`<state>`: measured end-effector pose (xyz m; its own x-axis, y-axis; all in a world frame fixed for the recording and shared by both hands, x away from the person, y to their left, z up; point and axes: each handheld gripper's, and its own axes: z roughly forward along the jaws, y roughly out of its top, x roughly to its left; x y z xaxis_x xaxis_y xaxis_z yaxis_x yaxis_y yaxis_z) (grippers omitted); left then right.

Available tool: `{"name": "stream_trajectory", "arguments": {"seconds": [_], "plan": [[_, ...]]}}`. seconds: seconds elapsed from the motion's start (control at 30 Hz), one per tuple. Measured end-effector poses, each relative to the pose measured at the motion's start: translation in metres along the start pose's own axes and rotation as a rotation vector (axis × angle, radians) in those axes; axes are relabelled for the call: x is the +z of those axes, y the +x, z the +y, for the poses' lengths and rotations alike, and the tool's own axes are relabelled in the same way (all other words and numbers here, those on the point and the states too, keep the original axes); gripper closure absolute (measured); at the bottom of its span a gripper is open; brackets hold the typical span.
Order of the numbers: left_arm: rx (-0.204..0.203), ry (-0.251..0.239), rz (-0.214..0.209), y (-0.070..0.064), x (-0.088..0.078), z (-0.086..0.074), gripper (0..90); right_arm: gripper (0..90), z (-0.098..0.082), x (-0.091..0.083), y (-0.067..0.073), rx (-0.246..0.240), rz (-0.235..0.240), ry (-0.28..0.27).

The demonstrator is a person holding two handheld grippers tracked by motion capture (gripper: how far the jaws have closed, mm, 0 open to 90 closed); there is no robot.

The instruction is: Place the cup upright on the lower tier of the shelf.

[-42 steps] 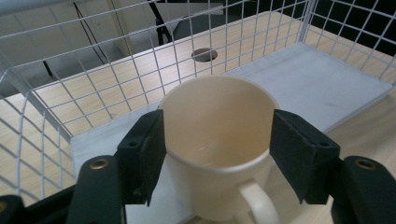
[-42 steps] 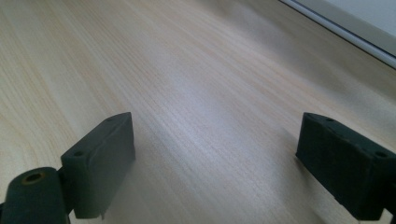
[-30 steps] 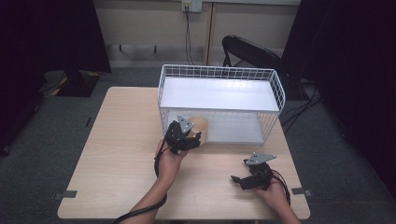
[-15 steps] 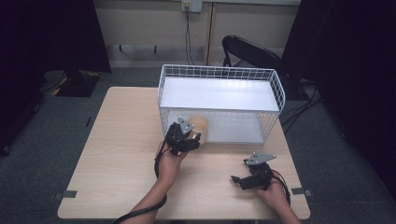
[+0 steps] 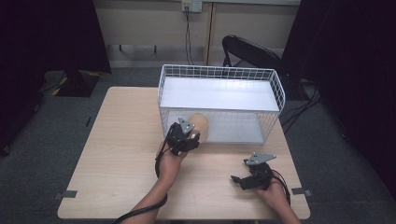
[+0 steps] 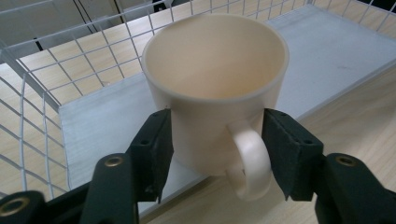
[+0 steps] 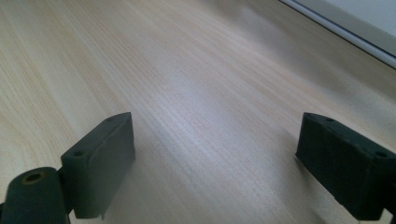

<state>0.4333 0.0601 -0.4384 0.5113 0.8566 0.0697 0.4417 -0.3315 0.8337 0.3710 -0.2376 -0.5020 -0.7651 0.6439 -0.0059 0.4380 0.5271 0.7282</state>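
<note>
Right gripper [image 5: 239, 179] sits low over the table [image 5: 116, 154], jaws wide apart, nothing between them. Left gripper [image 6: 217, 135] has just been closing; its pads hug the cream mug [image 6: 217, 88] at the wire basket's [image 5: 219, 74] open front.

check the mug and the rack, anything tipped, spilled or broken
Nothing stands out. The cream mug stands upright and empty between the left gripper pads at the front edge of the wire rack; no cracks or spills show. The right gripper rests open over bare table.

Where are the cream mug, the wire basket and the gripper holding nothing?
cream mug [image 6: 215, 88]: left gripper view, inner wall.
wire basket [image 5: 219, 72]: high view, back rim.
right gripper [image 7: 215, 163]: right gripper view, midway between its jaws.
</note>
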Motion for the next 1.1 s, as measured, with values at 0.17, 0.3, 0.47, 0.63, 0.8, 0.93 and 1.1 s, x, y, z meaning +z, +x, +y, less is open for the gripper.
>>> {"name": "stream_trajectory", "arguments": {"seconds": [0.17,0.3,0.47,0.63,0.8,0.93,1.1], "plan": [[-0.022,0.012,0.006,0.0,0.003,0.0,51.9,10.7,0.0,0.0,0.0,-0.001,0.0,0.0],[-0.025,0.019,0.014,0.0,0.005,0.001,55.8,10.7,0.0,0.0,0.0,0.0,0.0,0.0],[-0.033,0.021,0.015,0.0,0.009,0.001,57.8,10.7,0.0,0.0,0.0,0.0,0.0,0.0],[-0.046,0.022,0.022,0.001,0.015,0.002,59.6,10.7,0.0,0.0,0.0,0.0,0.0,0.0],[-0.059,0.022,0.028,0.001,0.019,0.001,60.0,10.7,0.0,0.0,0.0,-0.001,0.0,0.0],[-0.061,0.03,0.026,0.002,0.023,0.001,59.8,10.8,0.0,0.0,0.0,0.0,0.0,0.0],[-0.068,0.031,0.022,0.004,0.026,0.004,59.6,10.7,0.0,0.0,0.0,0.0,0.0,0.0]]}}
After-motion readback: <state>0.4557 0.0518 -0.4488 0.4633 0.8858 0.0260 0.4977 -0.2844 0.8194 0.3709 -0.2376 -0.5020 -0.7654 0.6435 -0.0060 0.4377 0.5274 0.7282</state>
